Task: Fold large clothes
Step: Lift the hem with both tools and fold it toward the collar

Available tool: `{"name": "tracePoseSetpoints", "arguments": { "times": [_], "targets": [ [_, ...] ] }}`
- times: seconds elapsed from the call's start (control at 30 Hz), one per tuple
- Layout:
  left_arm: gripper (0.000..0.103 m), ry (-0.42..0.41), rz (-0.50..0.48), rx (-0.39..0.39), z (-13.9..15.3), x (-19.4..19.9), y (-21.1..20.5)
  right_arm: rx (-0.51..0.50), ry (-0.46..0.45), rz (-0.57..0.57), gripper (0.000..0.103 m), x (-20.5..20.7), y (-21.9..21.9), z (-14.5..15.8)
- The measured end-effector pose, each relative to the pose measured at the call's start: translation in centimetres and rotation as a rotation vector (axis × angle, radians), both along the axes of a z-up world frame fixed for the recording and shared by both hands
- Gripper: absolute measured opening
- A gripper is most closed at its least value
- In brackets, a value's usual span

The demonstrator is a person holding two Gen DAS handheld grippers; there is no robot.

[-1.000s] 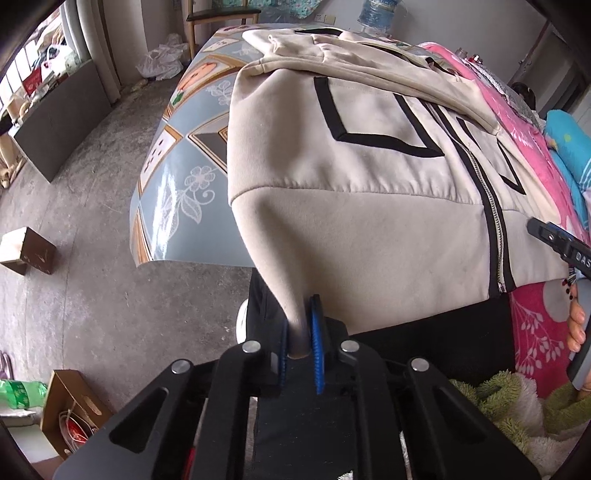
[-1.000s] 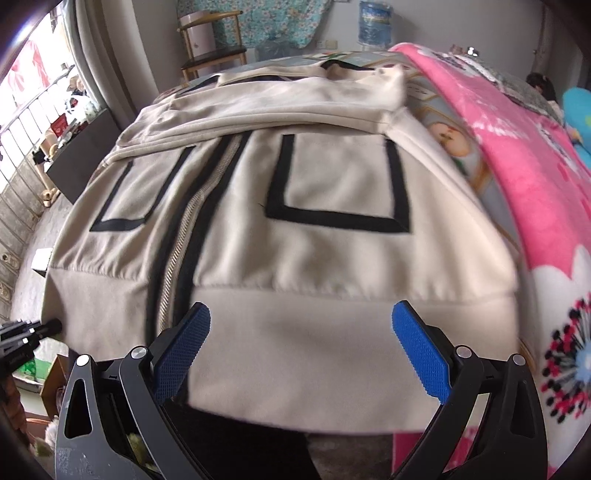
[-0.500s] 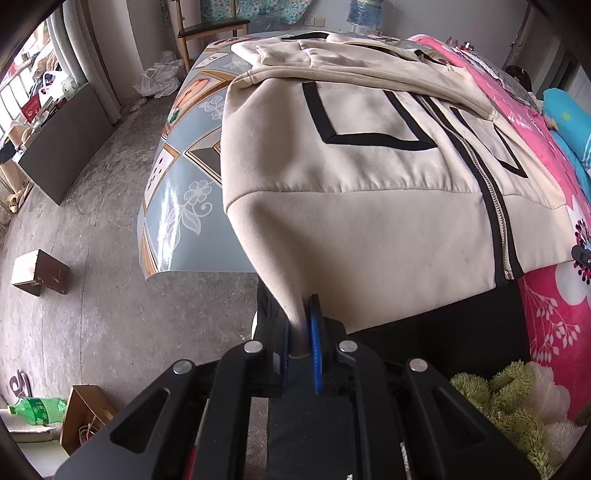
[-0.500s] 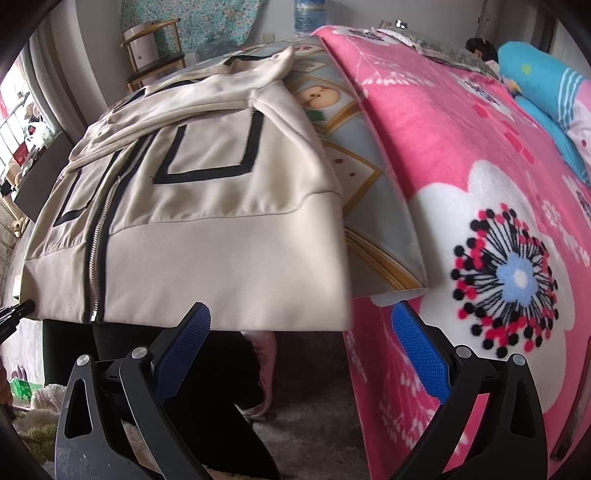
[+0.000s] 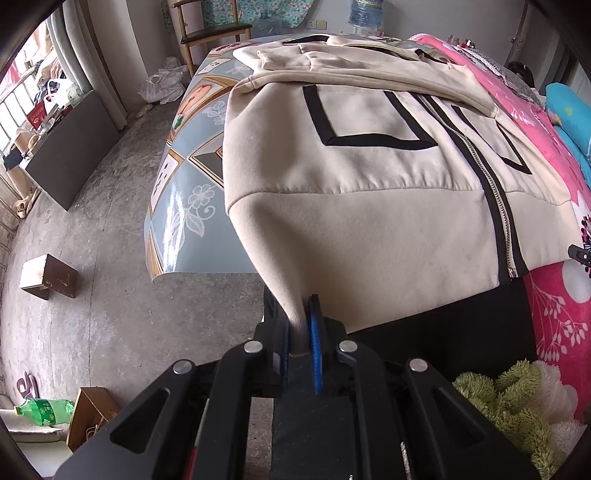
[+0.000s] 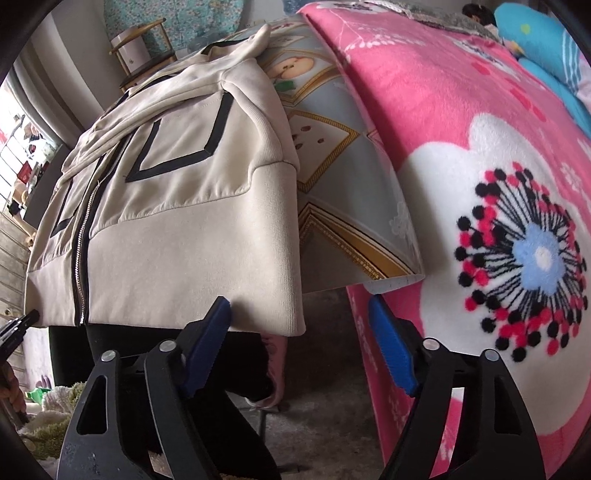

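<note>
A beige zip jacket (image 5: 369,206) with black stripes lies front up on a patterned blue-grey sheet (image 5: 184,206), its hem hanging over the near edge. My left gripper (image 5: 301,328) is shut on the hem's left corner, and the cloth stretches up from its jaws. In the right wrist view the jacket (image 6: 177,221) fills the left half. My right gripper (image 6: 299,321) sits just below the hem's right corner (image 6: 295,325); its jaws are closing, the corner hangs between the blue pads (image 6: 388,347), and neither pad presses on it.
A pink flowered blanket (image 6: 480,184) covers the bed on the right. Blue pillows (image 6: 546,48) lie at its far end. A person's dark legs (image 6: 147,369) stand below the hem. A wooden chair (image 5: 214,33), small boxes (image 5: 48,275) and a green bottle (image 5: 44,410) stand on the concrete floor.
My right gripper slid right along the hem, from the middle to the right corner, and its jaws narrowed. The left gripper kept its grip and barely moved.
</note>
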State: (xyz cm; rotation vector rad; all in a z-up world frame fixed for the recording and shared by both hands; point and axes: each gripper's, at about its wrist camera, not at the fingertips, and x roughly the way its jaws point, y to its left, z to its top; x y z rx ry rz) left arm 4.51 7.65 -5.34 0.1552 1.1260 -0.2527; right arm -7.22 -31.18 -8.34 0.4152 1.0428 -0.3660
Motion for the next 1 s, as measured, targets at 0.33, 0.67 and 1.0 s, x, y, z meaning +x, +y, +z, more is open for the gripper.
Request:
{"name": "tracePoseSetpoints", "arguments": {
  "times": [0.33, 0.67, 1.0],
  "targets": [
    [0.009, -0.003, -0.001, 0.003, 0.0, 0.0, 0.0, 0.042, -0.022, 0.021, 0.049, -0.1, 0.3, 0.1],
    [0.009, -0.014, -0.007, -0.009, 0.5, -0.3, 0.1, 0.034, -0.038, 0.027, 0.013, -0.3, 1.3, 1.0],
    [0.006, -0.080, -0.015, -0.192, 4.4, -1.1, 0.6, 0.000, -0.138, 0.027, 0.005, 0.1, 2.4, 5.4]
  ]
}}
